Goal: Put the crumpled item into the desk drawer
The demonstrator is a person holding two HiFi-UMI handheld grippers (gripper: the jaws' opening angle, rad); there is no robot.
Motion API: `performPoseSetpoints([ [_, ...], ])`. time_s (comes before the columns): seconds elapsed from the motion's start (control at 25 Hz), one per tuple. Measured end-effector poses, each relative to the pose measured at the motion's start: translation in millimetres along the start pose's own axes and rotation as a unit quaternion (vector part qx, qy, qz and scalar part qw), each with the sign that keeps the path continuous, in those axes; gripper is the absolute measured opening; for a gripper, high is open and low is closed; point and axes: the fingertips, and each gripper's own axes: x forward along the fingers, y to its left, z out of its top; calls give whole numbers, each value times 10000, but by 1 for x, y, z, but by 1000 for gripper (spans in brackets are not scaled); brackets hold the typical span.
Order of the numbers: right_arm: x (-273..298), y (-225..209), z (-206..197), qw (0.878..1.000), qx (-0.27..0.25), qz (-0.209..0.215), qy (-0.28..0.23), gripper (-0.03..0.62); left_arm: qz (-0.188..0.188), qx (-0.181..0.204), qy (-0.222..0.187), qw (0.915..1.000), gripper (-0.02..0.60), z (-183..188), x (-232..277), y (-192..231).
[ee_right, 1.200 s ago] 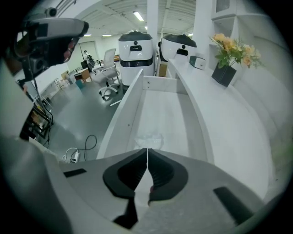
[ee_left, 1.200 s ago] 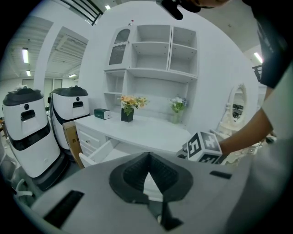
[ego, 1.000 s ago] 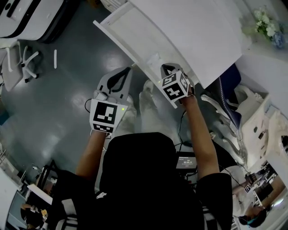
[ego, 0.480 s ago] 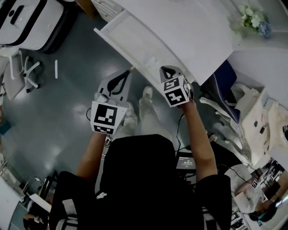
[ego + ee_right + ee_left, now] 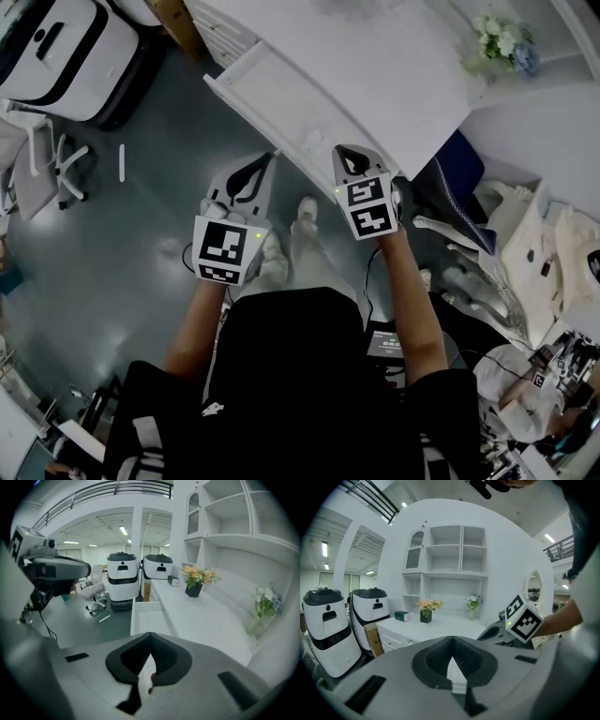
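Tooling count: two grippers, the left gripper and the right gripper; two marker cubes (one fitted per gripper), the left cube and the right cube. Furniture count: one desk; one open drawer; one shelf unit; one swivel chair. Remaining items: two white floor units with dark tops, the nearer unit and the farther unit; two flower arrangements, the orange bouquet and the pale bouquet; one green box; one cardboard box.
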Motion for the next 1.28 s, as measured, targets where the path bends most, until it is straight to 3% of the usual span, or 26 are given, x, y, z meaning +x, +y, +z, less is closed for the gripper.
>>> performPoseSetpoints([
  [0.56, -81, 27, 57, 9933, 233, -362, -1076, -3, -39, 328, -516, 9981, 6, 36, -48, -15],
  [1.28, -173, 55, 100, 9752, 432, -831, -2004, -3, -123, 656, -1017, 9926, 6, 74, -109, -30],
])
